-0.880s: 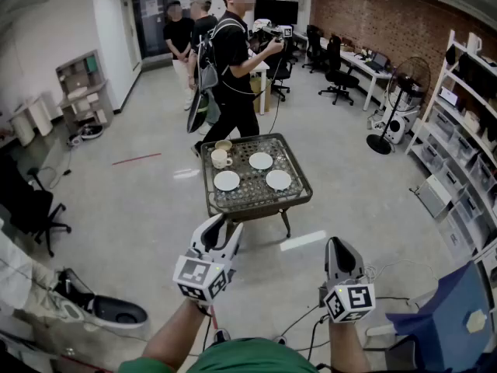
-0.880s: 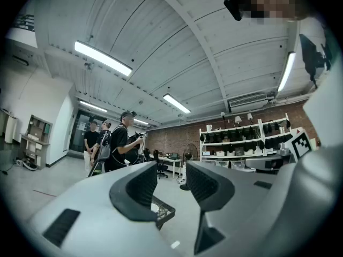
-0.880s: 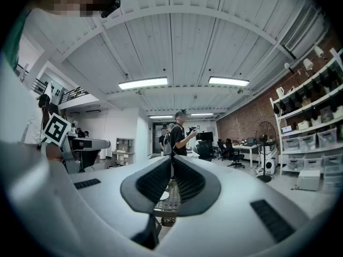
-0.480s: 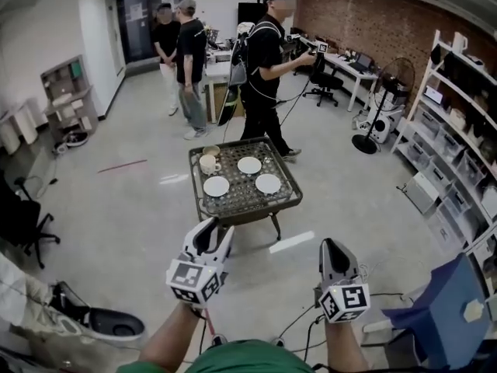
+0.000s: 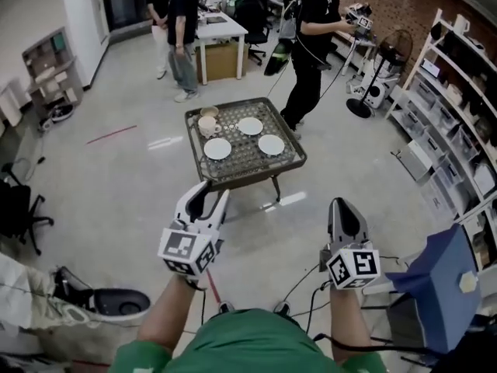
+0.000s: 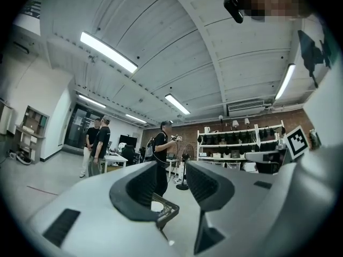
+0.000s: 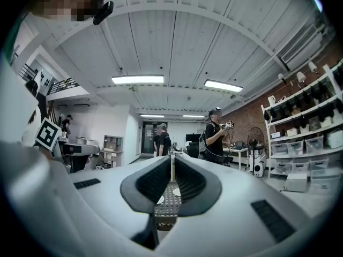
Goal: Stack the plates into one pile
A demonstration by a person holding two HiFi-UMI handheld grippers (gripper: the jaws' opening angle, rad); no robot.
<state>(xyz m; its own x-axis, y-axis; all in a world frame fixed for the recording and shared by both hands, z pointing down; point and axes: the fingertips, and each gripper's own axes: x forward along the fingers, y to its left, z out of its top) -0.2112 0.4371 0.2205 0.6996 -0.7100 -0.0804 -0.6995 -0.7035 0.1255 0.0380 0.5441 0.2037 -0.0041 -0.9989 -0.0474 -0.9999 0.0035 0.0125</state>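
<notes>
Both forearms reach forward from the bottom of the head view, bare below a green shirt, and each hand holds its tool level, pointed across the floor toward the table (image 5: 233, 182). The left tool (image 5: 206, 196) is held slightly higher in the picture and angled a little to the right. Its jaws stand well apart with nothing between them; in the left gripper view (image 6: 172, 182) only a corner of the far-off table shows through the gap. The right tool (image 5: 342, 208) points nearly straight ahead with its jaws drawn almost together and nothing gripped, and the right gripper view (image 7: 171, 179) shows just a thin slit between the pads. Neither tool is near the table, with open floor between them and it. The three plates (image 5: 218, 148) lie flat and apart from one another on the table top, unstacked, and a cup (image 5: 207, 124) stands near the far left corner. A person (image 5: 311, 29) stands just beyond the table's far right side.
</notes>
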